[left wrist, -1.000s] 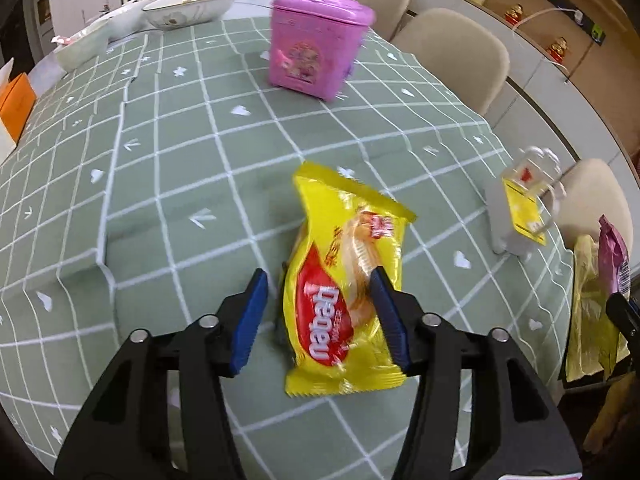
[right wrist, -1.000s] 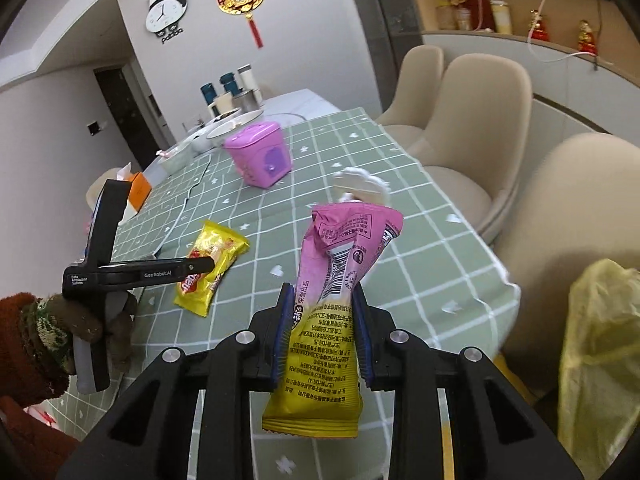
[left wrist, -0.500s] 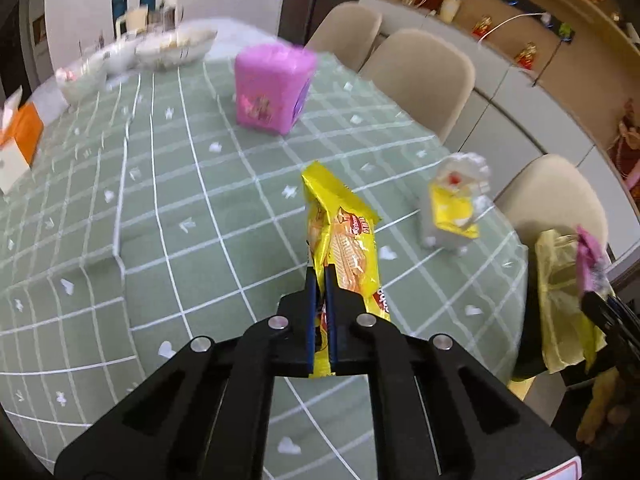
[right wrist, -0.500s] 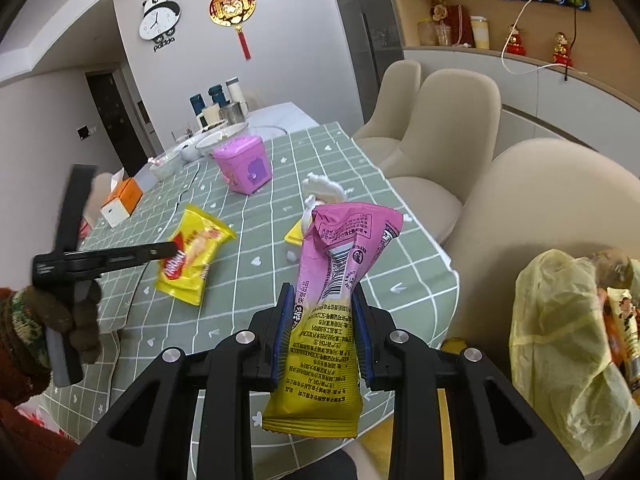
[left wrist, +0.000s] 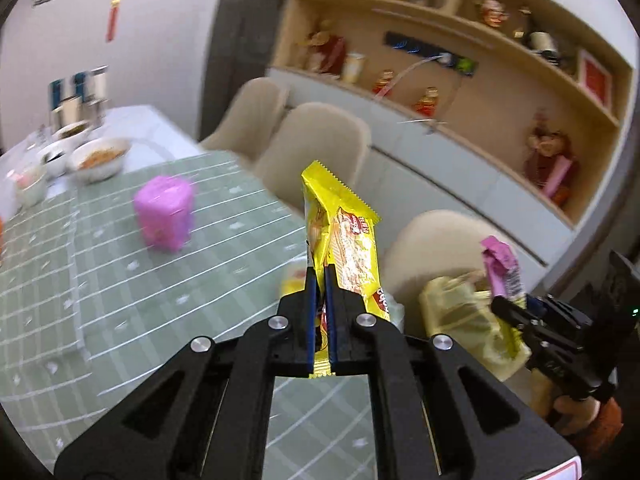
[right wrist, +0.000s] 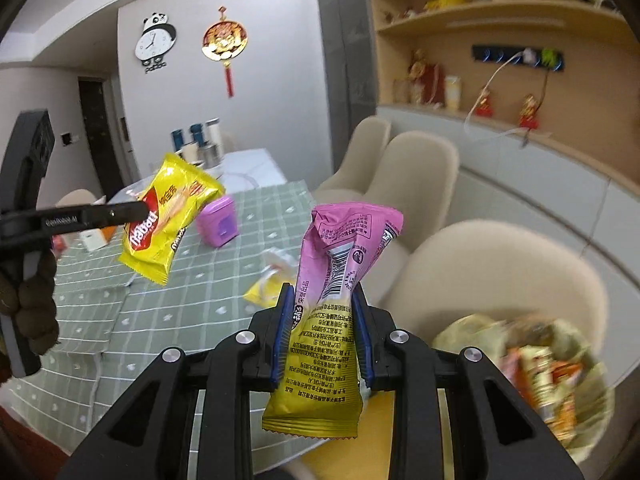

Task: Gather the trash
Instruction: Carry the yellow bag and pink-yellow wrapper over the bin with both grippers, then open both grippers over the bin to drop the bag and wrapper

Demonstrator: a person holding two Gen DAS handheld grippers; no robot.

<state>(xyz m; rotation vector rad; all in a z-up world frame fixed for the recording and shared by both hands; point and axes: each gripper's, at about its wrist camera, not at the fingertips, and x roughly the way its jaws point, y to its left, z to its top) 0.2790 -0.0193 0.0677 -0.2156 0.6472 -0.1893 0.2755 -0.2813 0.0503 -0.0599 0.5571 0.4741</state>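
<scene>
Left gripper [left wrist: 320, 312]: clamped on yellow snack wrapper [left wrist: 344, 236], held above the table [left wrist: 120, 280] edge. Right gripper [right wrist: 320, 332]: clamped on pink wrapper [right wrist: 340, 280], near yellow trash bag [right wrist: 520, 360]. Risk: thin wrapper could be dropped beside the bag if released early.

1. On the yellow snack packet [right wrist: 168, 216] I can read white letters on a red oval, upside down, roughly "nabati".
2. The pink wrapper [right wrist: 340, 280] carries a barcode and small Chinese print, too fine for me to read.
3. The panda clock [right wrist: 156, 42] has a word beneath it, illegible.
</scene>
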